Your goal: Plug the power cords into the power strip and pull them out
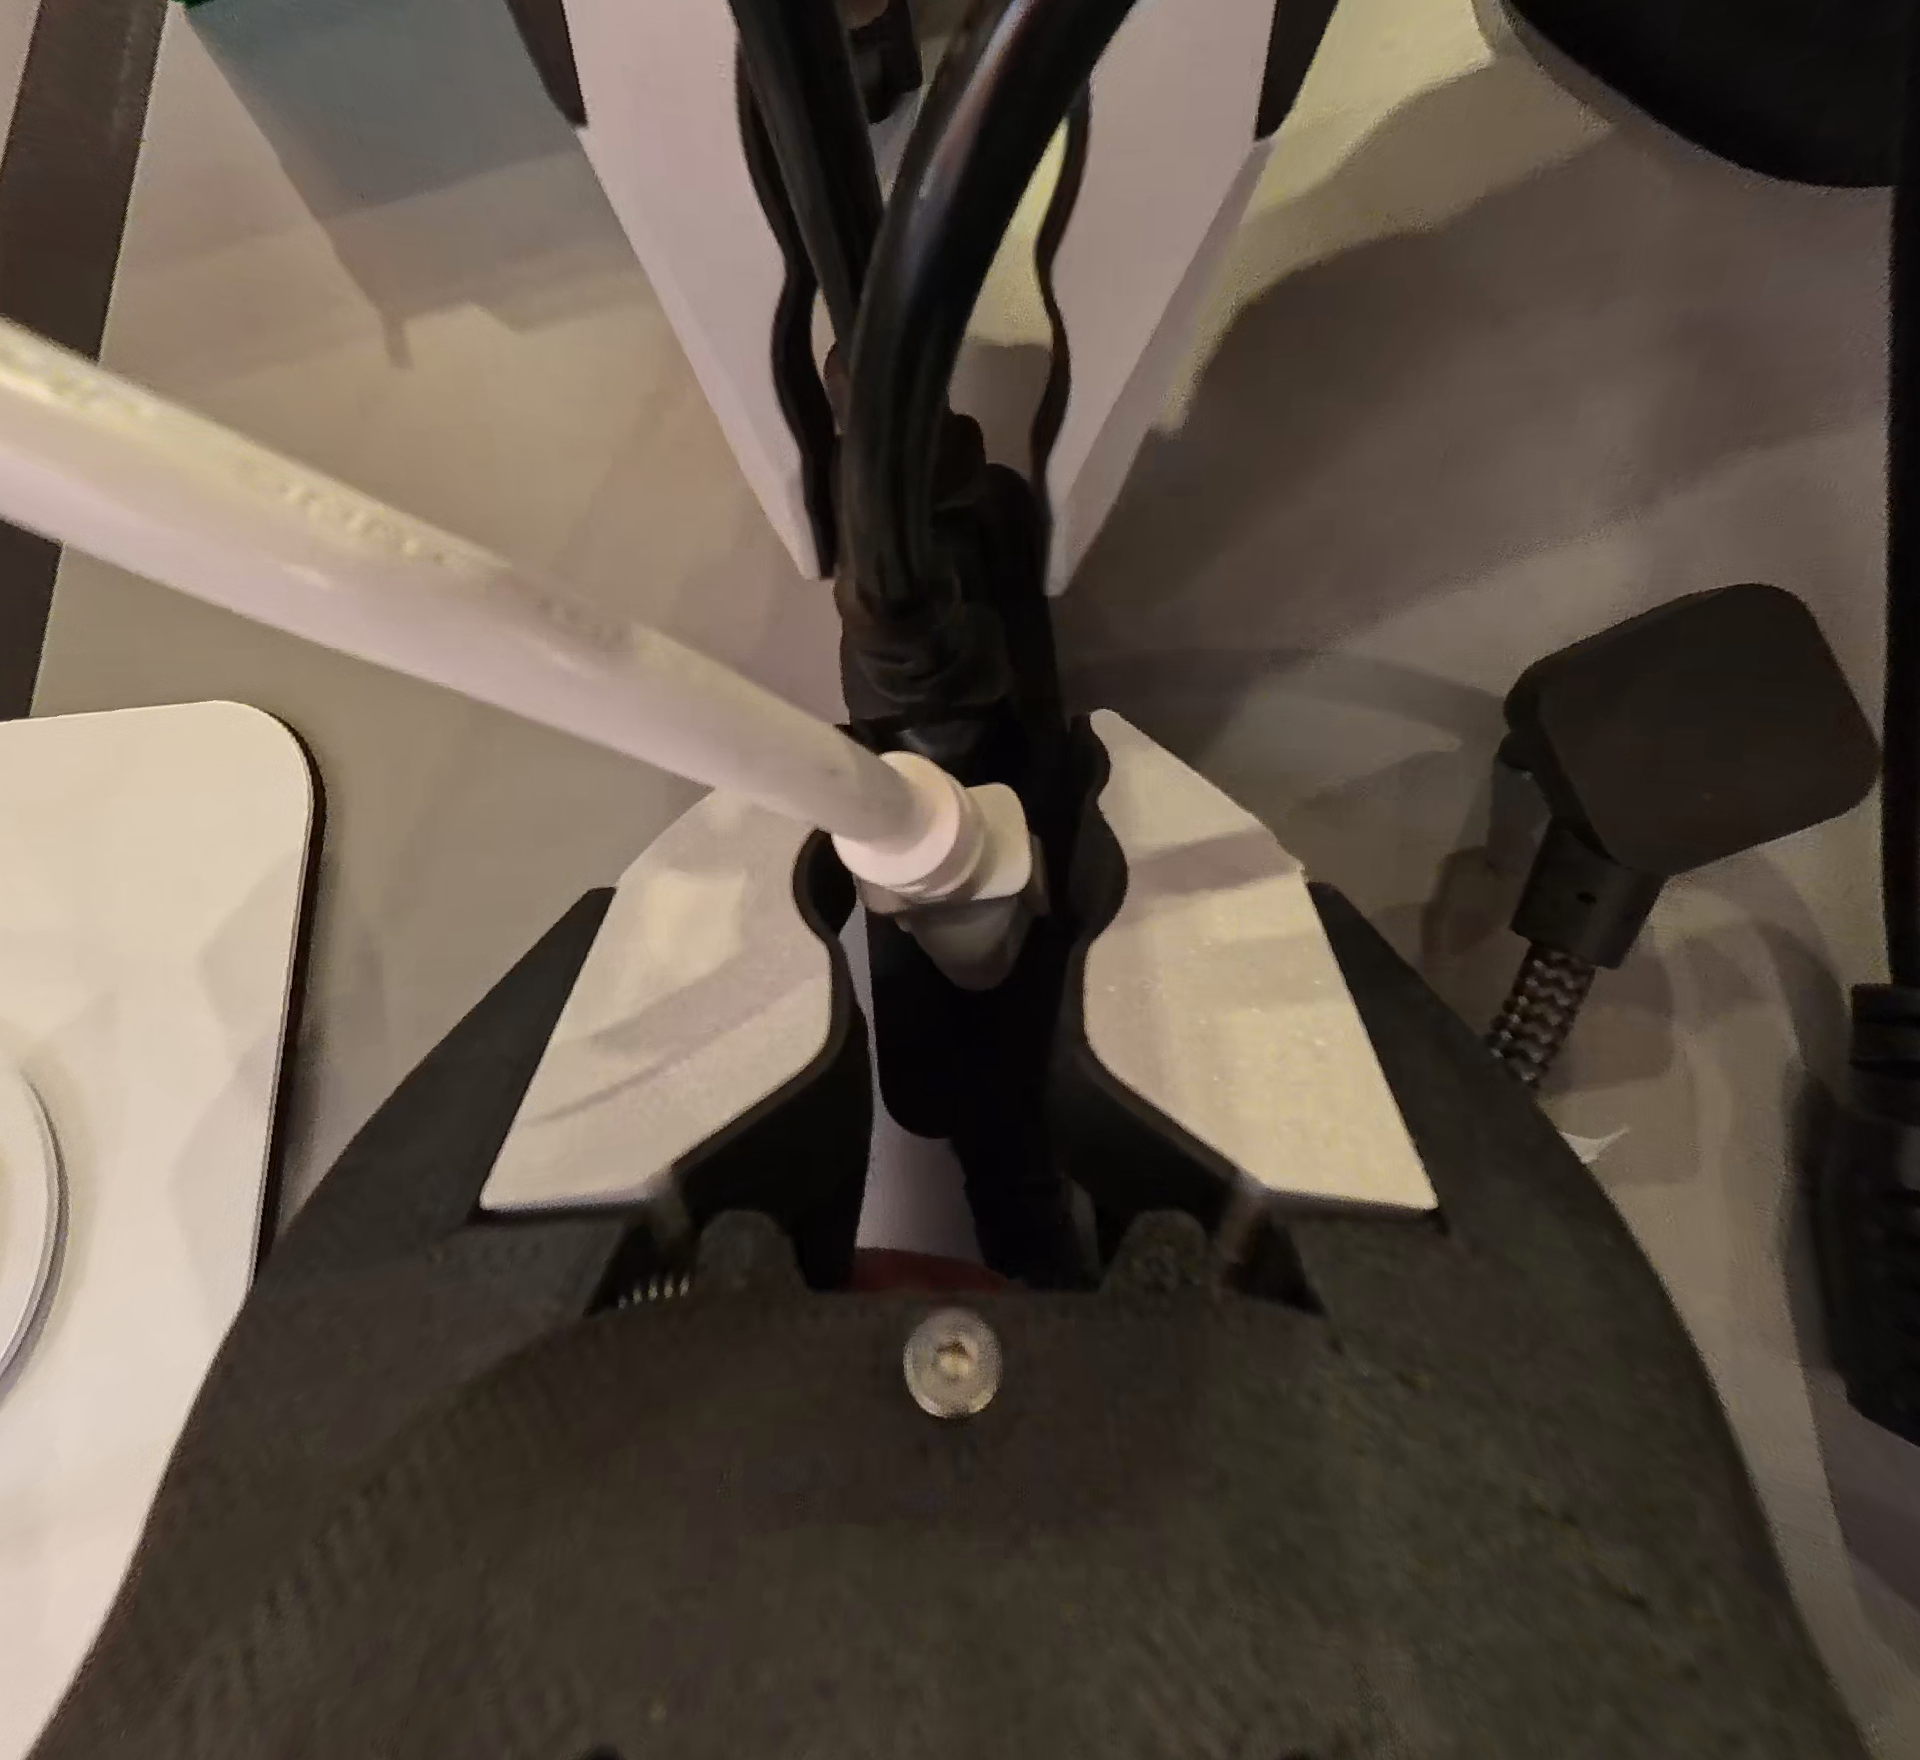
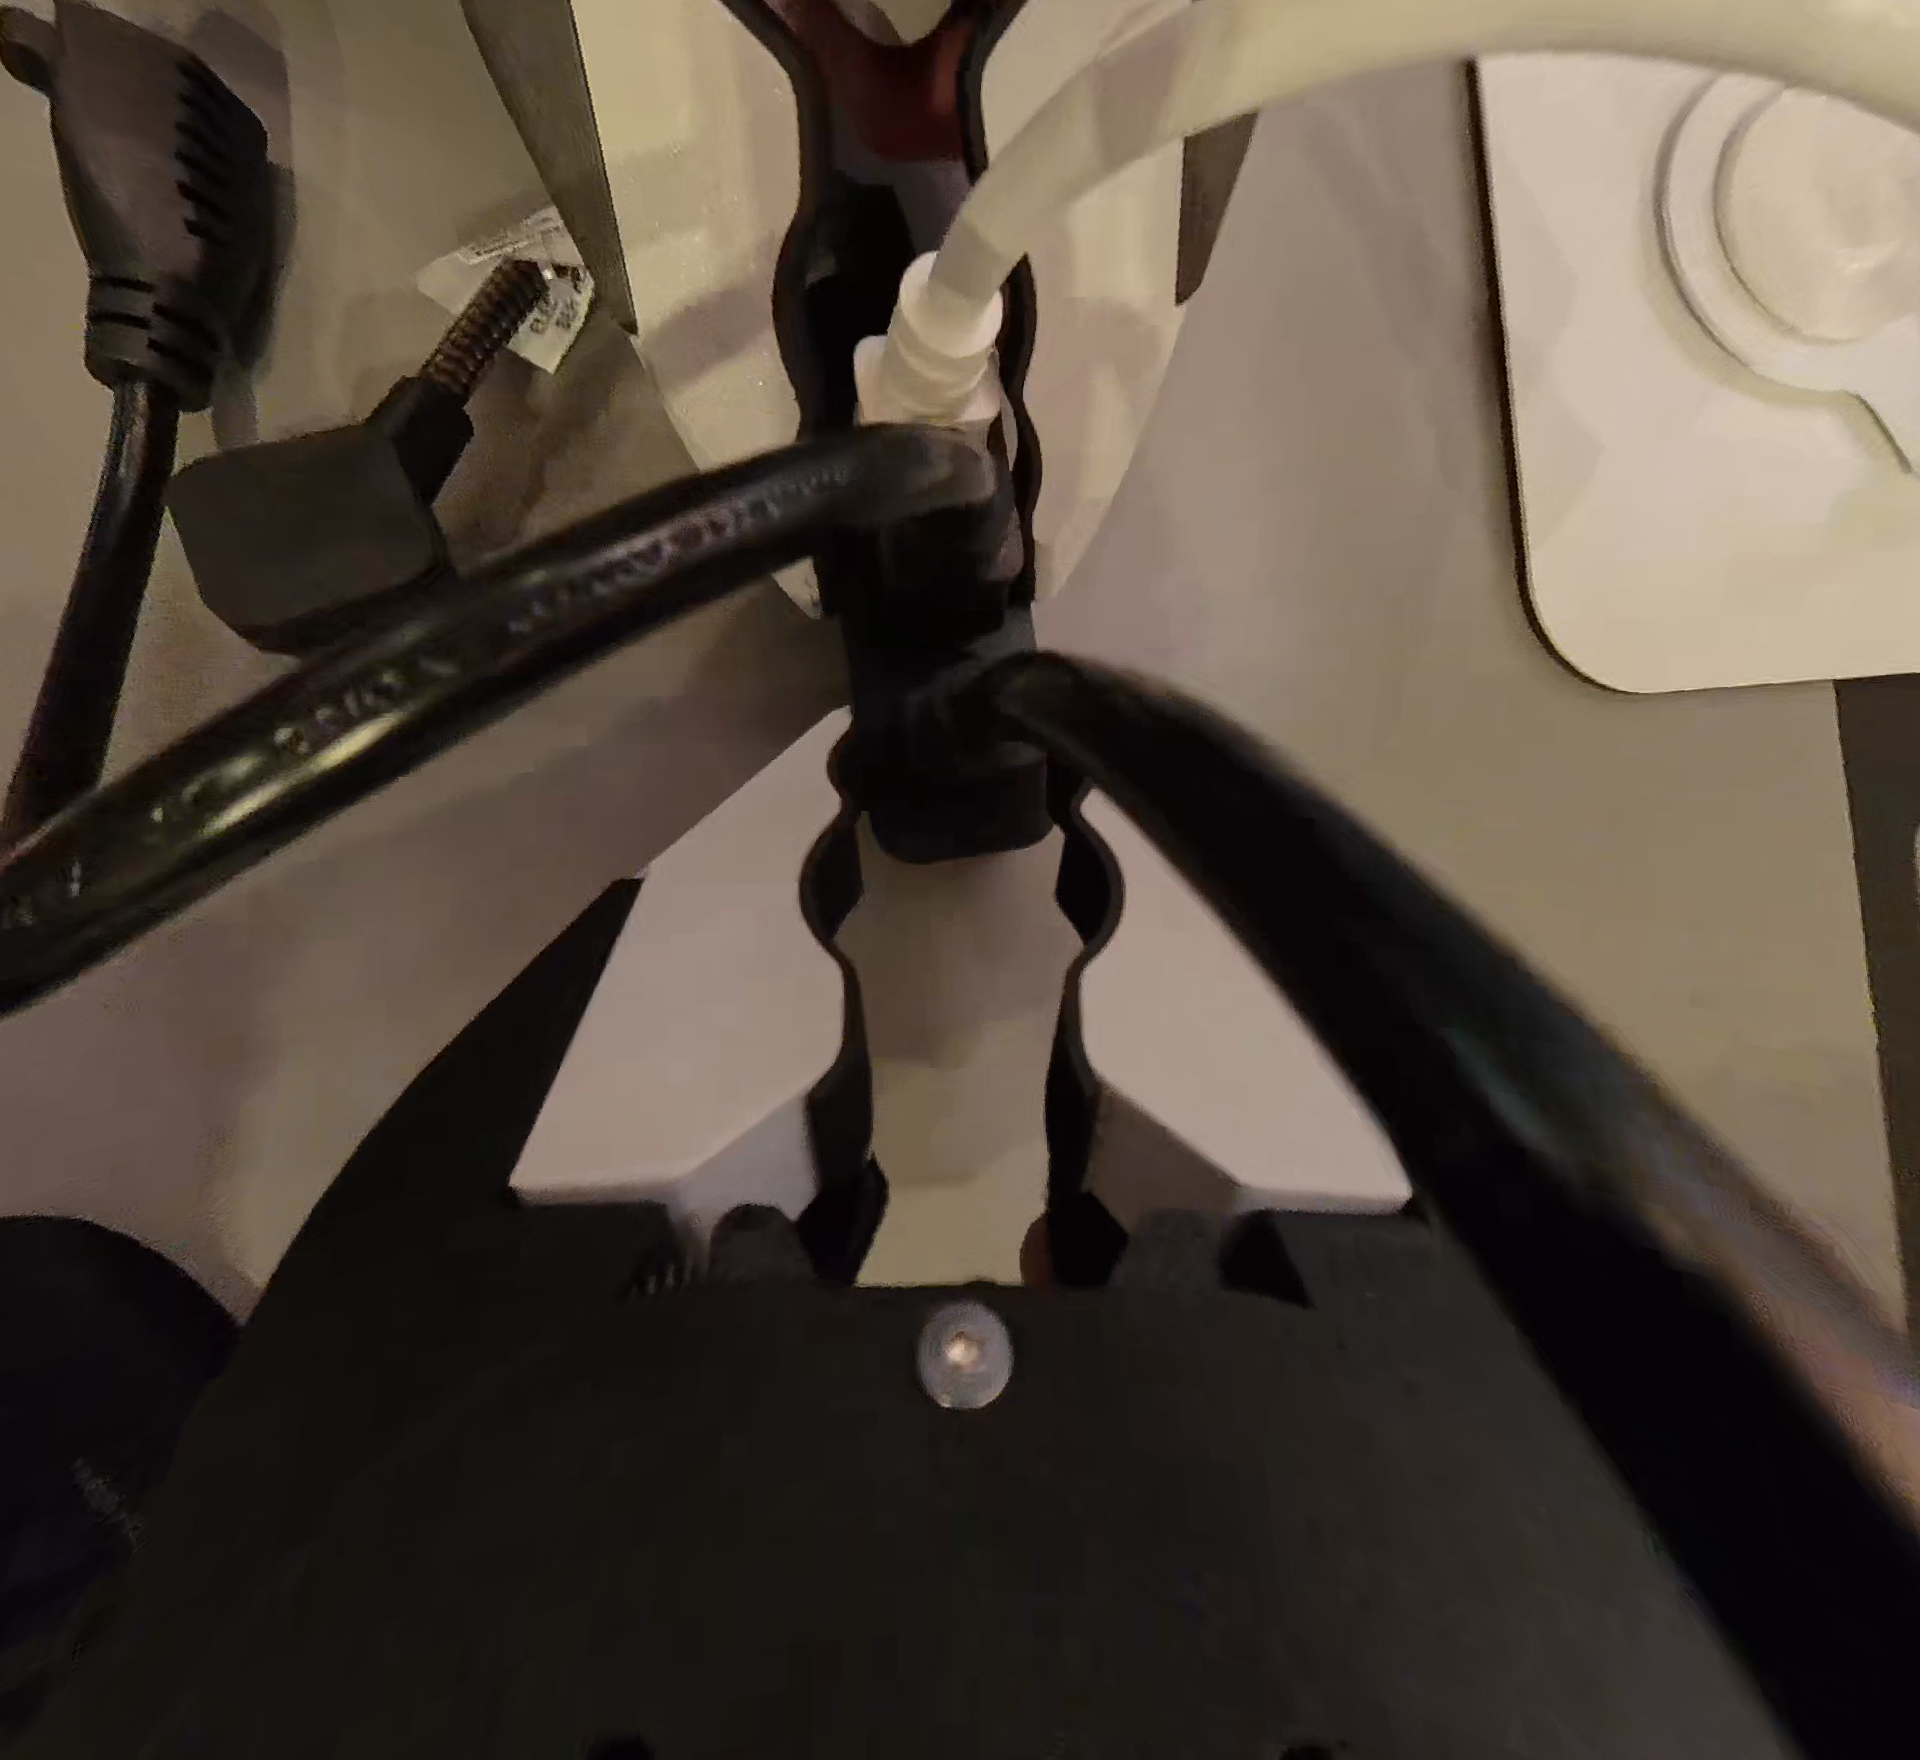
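Between the two grippers, which meet nose to nose over the pale tabletop (image 1: 312,484), sits a narrow dark block that I take to be the power strip (image 2: 935,702); the view is too crowded to be sure. The left gripper (image 1: 961,837) has its jaws drawn in on the near end, where a white plug (image 1: 945,863) with its thick white cord (image 1: 312,505) enters. The right gripper (image 2: 940,837) is clamped on the opposite end, just below the spot where two black power cords (image 2: 416,661) leave the block and arch away. A spare black plug with a braided cord (image 1: 1673,775) lies to one side on the table, and another black ribbed plug (image 2: 166,183) rests beyond it. A white rounded pad (image 2: 1714,463) sits on the other side.

The risk, as I see it, is in the cords themselves. The stiff black loops press against the right fingers (image 2: 831,879), and a pull on one plug could drag its neighbour or twist the block out of either grip. A slanted pull might also bend the prongs.
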Tool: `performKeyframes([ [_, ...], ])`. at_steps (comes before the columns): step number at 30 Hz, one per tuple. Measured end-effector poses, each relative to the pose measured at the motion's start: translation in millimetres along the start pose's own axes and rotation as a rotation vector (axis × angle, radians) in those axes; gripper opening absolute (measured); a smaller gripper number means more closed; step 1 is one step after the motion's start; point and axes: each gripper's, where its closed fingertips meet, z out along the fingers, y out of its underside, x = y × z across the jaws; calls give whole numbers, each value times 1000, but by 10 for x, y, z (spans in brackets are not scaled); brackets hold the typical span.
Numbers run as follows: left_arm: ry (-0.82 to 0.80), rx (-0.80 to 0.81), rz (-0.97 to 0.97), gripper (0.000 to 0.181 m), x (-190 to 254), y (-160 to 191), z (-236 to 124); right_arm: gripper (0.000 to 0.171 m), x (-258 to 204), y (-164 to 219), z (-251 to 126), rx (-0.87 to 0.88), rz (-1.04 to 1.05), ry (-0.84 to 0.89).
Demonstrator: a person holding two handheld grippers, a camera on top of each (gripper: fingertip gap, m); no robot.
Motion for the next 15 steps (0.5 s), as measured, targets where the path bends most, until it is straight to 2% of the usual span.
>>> performKeyframes([
  [4,0,3,4,39,1,-3,5,31,-13,-15,0,-63,-35,-53],
  [7,0,6,4,39,3,-5,8,48,-33,83,6,-180,-67,-96],
  [11,3,10,-1,39,1,-6,9,50,-127,366,-161,-382,-13,-172],
  [15,2,7,3,39,2,-5,10,40,-354,517,-504,-457,4,-238],
])
